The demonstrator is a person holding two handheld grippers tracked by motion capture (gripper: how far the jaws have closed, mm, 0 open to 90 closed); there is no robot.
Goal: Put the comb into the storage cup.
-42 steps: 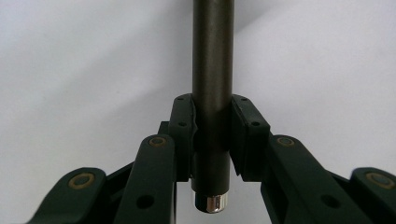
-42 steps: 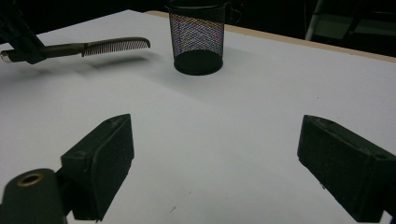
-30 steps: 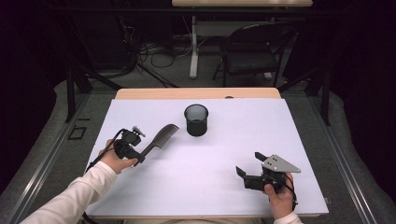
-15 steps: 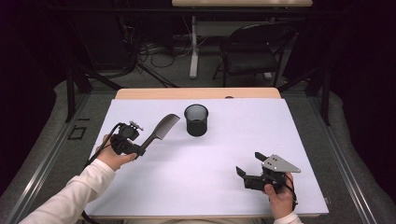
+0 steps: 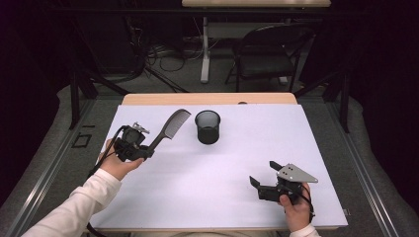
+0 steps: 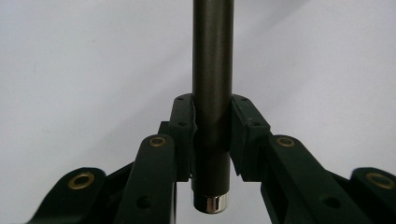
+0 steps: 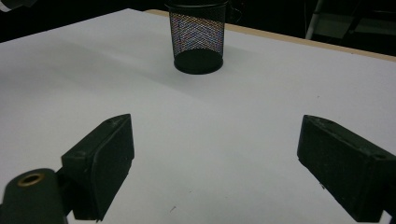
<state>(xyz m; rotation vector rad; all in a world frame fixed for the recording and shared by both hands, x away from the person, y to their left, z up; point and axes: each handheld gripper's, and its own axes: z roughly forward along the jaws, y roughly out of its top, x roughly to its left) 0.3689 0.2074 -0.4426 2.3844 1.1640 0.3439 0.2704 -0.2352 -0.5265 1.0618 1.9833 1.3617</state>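
White tabletop on a light wood table w/ bare edge strip at the far side. Behind it: black folding metal chair, empty, right of centre. Left of the chair, white metal table leg under a second pale tabletop. Tangle of black cables on grey carpet floor left of that leg. Black metal frame posts either side of the table. Square black tape mark on the floor, left.
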